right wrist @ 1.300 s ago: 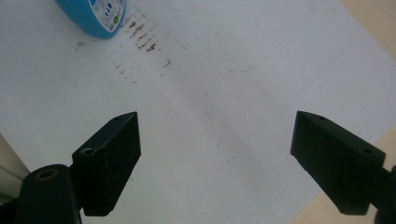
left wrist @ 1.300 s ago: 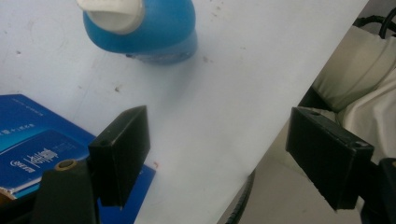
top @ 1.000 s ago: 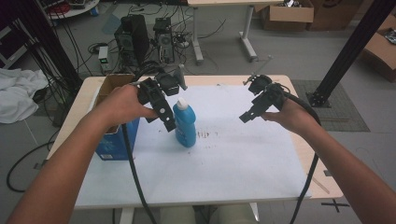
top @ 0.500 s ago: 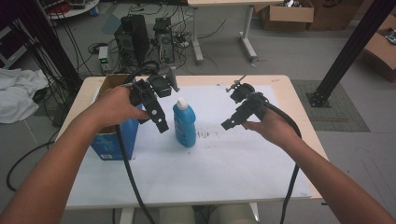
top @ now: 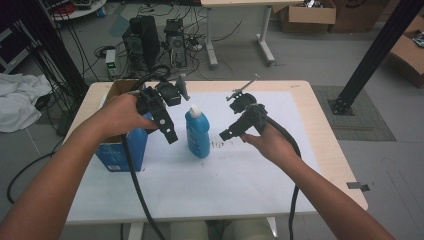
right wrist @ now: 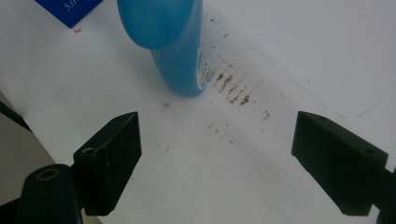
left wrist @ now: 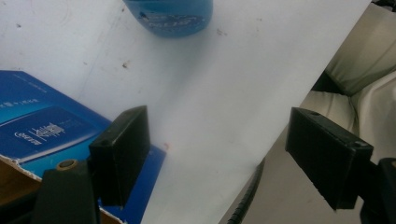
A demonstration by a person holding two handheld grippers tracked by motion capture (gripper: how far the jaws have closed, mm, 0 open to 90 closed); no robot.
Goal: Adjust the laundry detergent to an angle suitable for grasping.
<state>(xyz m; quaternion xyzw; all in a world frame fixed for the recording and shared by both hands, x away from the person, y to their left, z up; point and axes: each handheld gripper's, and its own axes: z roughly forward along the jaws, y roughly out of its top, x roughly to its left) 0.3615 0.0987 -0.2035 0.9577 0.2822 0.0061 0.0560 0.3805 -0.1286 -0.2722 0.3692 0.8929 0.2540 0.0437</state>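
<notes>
Between spread grippers, glossy rounded blue plastic bottle (top: 197,132), upright

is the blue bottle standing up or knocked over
Upright: the blue bottle stands on its base on the white sheet, white cap on top.

A blue bottle (top: 197,134) with a white cap stands beside a blue box (top: 122,149) on a brown-speckled white sheet (top: 220,175).

Upright blue bottle (top: 198,132) between left hand-held gripper (top: 169,131) and right hand-held gripper (top: 226,134), beside blue box (top: 122,150).
</notes>
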